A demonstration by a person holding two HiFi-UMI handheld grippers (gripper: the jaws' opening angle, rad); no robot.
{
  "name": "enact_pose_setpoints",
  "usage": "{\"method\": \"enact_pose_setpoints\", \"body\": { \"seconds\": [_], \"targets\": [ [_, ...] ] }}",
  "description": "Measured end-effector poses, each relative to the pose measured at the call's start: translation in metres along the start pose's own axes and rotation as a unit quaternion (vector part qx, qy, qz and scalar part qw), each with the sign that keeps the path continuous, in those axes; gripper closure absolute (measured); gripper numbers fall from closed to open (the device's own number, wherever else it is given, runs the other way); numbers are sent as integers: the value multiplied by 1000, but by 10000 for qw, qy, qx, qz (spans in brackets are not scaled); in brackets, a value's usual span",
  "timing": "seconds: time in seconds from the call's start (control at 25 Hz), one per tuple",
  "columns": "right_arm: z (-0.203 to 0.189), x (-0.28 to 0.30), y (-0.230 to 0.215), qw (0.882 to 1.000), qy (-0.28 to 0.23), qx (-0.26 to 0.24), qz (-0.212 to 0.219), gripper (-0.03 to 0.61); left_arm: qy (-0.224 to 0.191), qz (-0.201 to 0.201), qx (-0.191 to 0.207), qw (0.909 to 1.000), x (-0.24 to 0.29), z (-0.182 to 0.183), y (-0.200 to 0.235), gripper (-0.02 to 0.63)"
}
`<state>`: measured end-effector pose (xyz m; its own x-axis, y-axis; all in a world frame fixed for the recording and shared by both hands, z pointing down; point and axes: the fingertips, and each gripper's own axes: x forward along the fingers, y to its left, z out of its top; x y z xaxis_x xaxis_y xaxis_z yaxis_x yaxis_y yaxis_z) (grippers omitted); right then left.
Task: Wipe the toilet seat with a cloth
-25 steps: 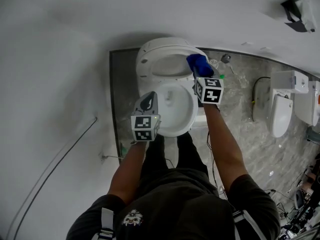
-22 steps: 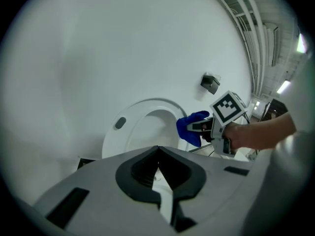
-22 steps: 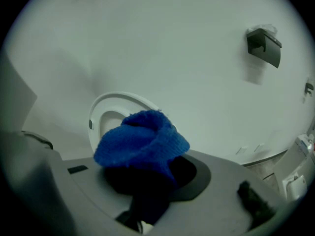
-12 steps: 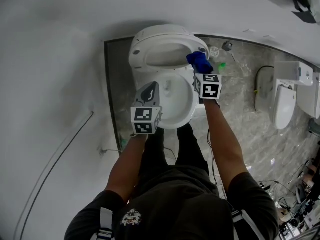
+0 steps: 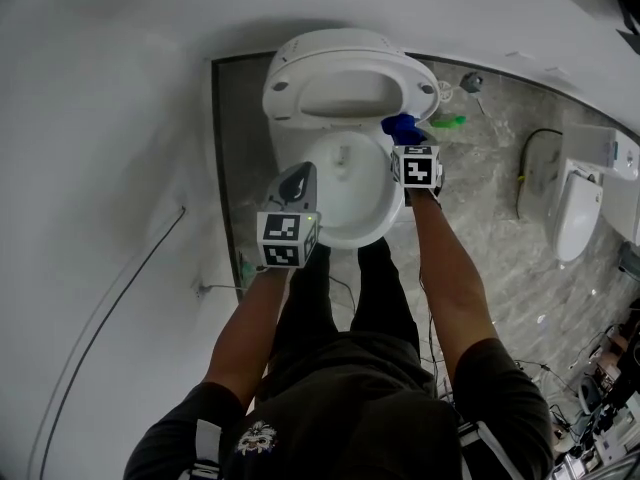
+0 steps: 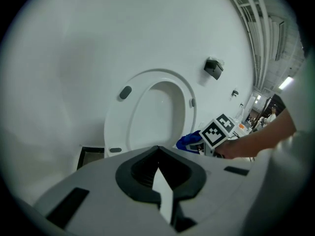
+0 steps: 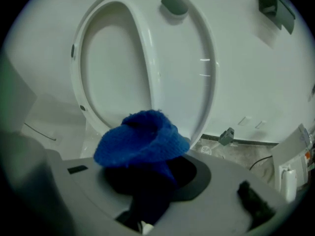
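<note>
The white toilet has its seat [image 5: 345, 78] raised, underside and bumpers facing me, above the open bowl [image 5: 345, 193]. My right gripper [image 5: 405, 140] is shut on a blue knitted cloth [image 5: 400, 128], which sits at the lower right end of the raised seat, near the bowl's rim. In the right gripper view the cloth [image 7: 142, 141] bulges out of the jaws in front of the seat ring [image 7: 147, 58]. My left gripper [image 5: 296, 178] hovers over the bowl's left rim, shut and empty. Its view shows the seat [image 6: 157, 112], the cloth [image 6: 189, 140] and the closed jaws [image 6: 158, 149].
A white wall runs close on the left, with a thin cable [image 5: 120, 298] along it. On the marble floor to the right lie a green object [image 5: 447, 121] and a metal fitting [image 5: 472, 81]. Another white toilet [image 5: 575, 213] stands further right. A black fixture [image 6: 213, 68] is mounted on the wall.
The right gripper has slid the blue cloth down the right side of the raised seat toward its lower end. The left gripper has stayed over the bowl's left rim.
</note>
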<state>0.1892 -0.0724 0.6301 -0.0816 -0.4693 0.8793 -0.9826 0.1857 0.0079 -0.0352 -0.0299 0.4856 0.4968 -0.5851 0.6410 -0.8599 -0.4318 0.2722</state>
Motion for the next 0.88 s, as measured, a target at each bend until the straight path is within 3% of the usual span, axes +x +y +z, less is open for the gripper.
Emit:
{"method": "enact_pose_setpoints", "body": {
  "seconds": [0.36,0.88],
  "targets": [
    [-39,54,37,9945,638,-828,56,476,120,-96,-265,9995,-10,-26,16,604],
    [-27,93,162,9810,674,-1691,679,476,107,544,-508,9972,-38,-53,90,604]
  ]
}}
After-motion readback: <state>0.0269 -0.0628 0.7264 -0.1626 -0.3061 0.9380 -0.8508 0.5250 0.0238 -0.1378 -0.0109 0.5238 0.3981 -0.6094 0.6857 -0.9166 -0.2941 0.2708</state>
